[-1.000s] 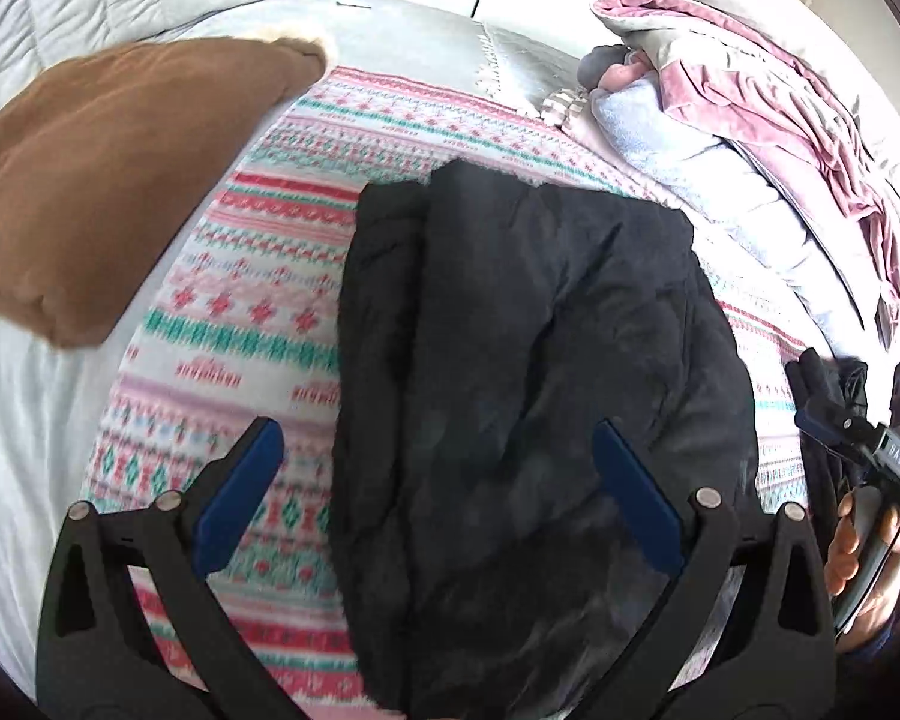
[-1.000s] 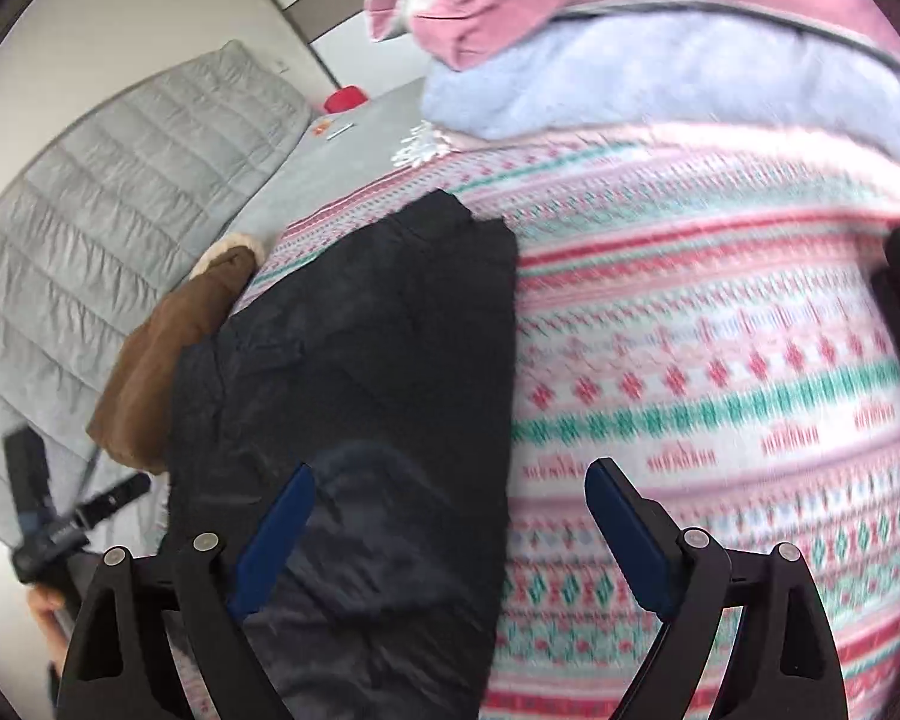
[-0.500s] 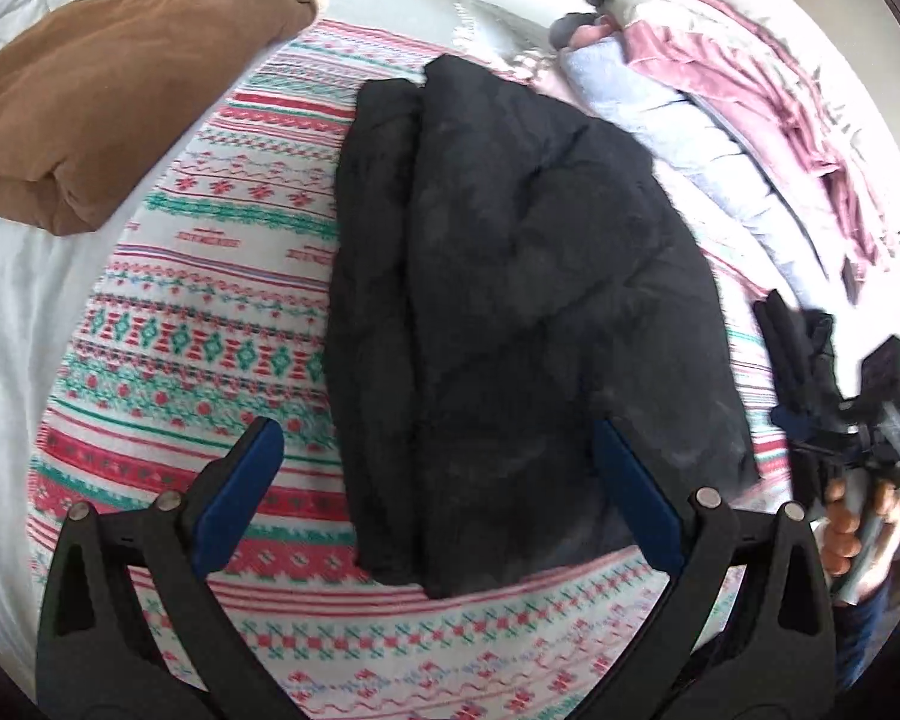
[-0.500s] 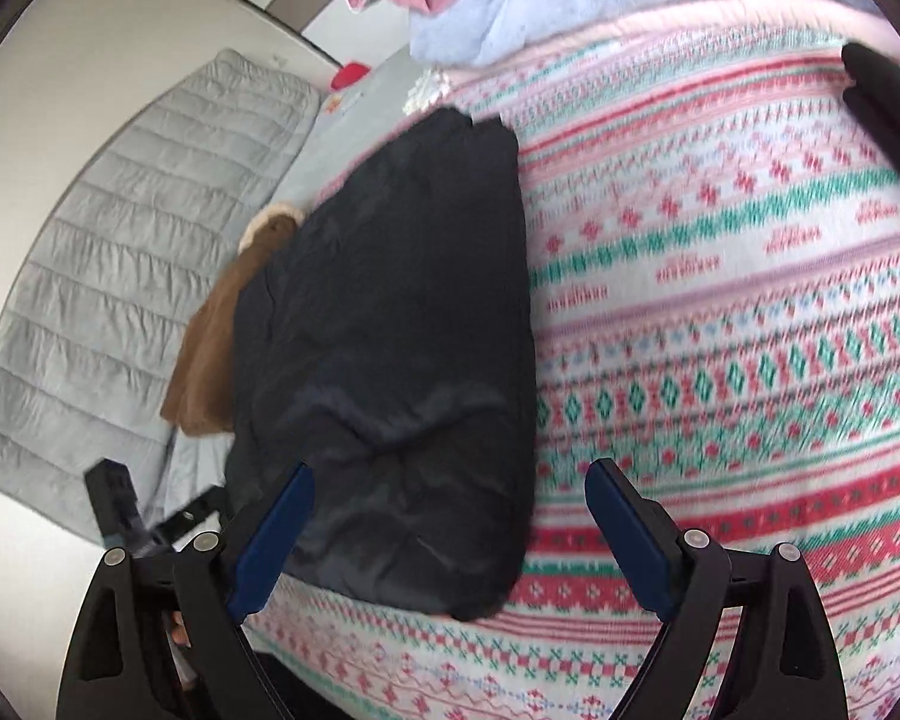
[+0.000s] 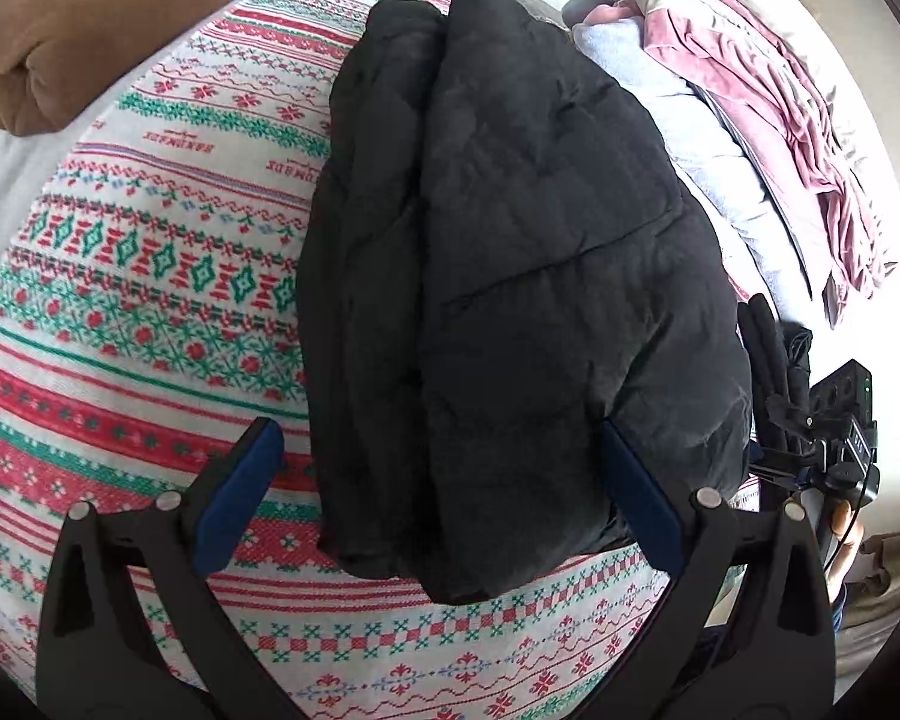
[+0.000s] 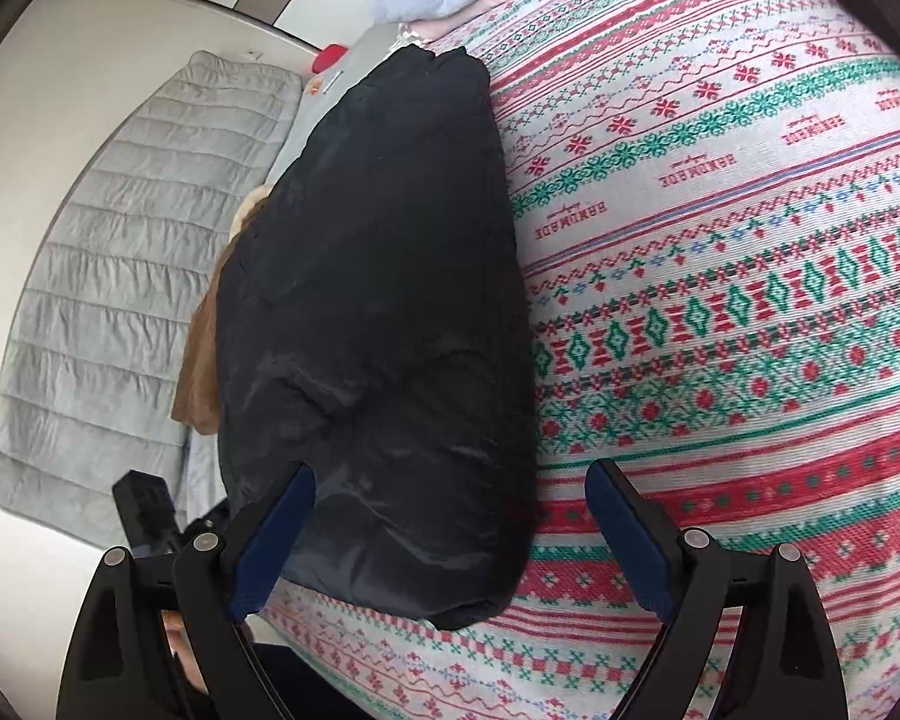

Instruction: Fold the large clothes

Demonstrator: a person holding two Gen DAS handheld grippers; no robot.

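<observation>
Left wrist view is showing the black jacket [image 5: 510,276] lying folded in a long bundle on the patterned blanket [image 5: 150,276], its near end sitting between the spread blue pads of the left gripper [image 5: 438,492], which is gripping nothing. A brown pillow [image 5: 90,18] is resting at the far left, and pink and pale-blue bedding [image 5: 768,120] is piling up on the right. Over on the right wrist view, the right gripper [image 6: 450,534] is hovering with its pads wide apart, empty, above the jacket's near corner. A grey quilt [image 6: 120,276] is lying beyond.
</observation>
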